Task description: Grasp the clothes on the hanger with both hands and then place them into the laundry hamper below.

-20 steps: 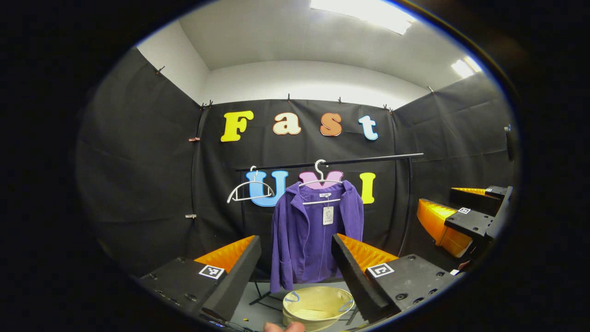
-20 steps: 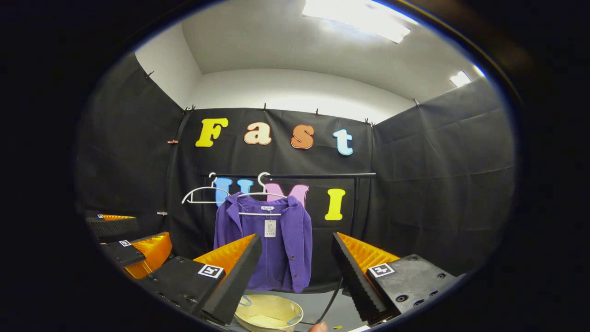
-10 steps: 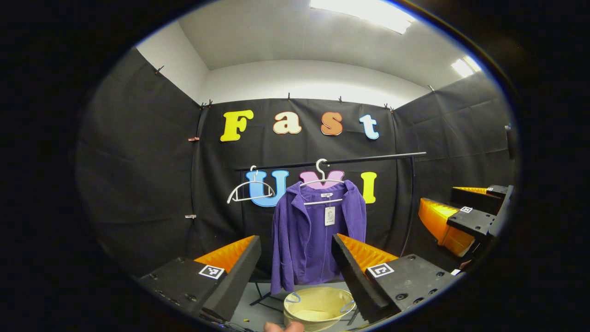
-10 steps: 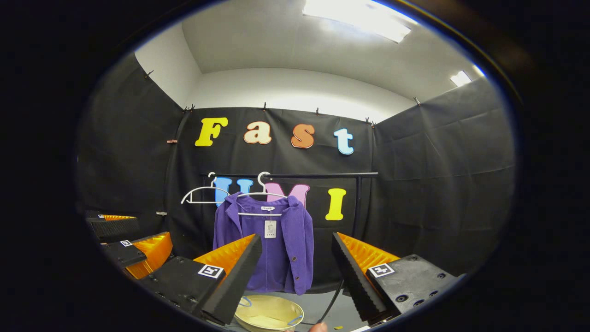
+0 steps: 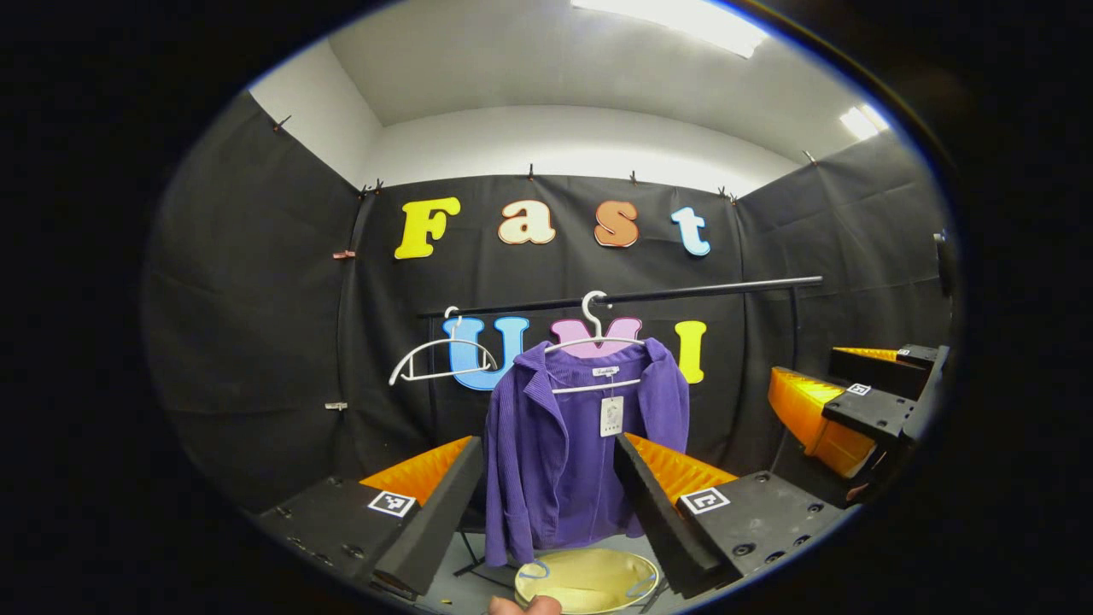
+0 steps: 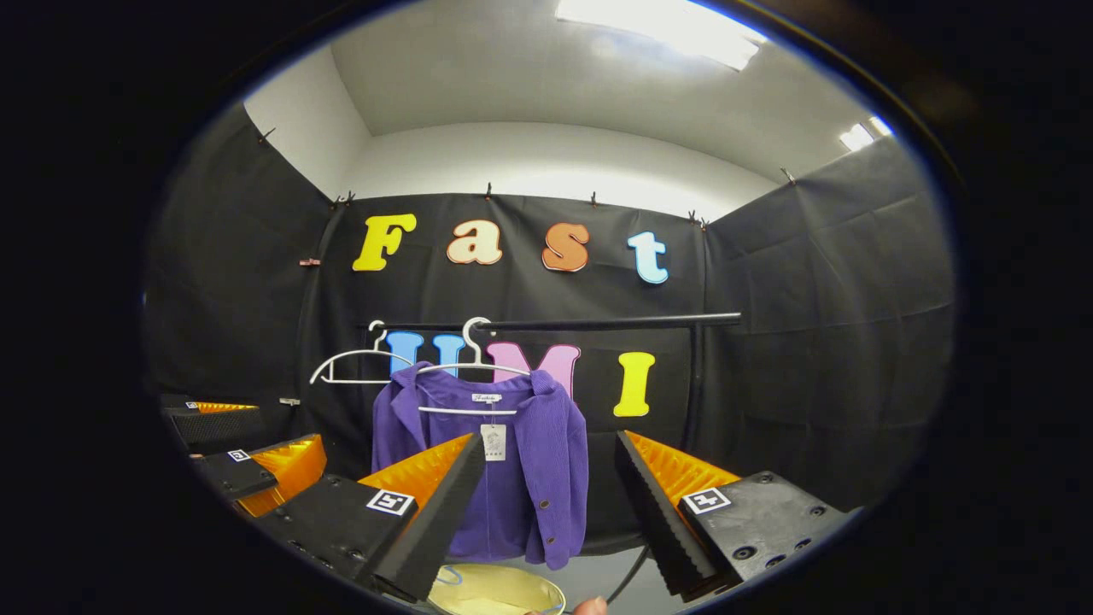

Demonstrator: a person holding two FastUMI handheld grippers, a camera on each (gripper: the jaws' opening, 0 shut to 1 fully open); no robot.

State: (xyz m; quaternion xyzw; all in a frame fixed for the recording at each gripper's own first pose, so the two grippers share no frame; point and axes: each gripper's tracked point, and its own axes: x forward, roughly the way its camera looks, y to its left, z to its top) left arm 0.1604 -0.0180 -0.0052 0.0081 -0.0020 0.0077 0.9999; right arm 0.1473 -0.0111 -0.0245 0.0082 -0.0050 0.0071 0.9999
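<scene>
The purple jacket [image 5: 581, 453] hung on a white hanger [image 5: 595, 337] from the black rail [image 5: 649, 296], with a paper tag at its collar. Directly below it on the floor sat the pale yellow laundry hamper [image 5: 587, 581]. A second, bare hanger [image 5: 435, 359] hung just beside it on the rail. The left gripper [image 5: 546, 504] and the right gripper [image 6: 546, 504] both faced the jacket, apart from it, their fingers spread wide and holding nothing.
</scene>
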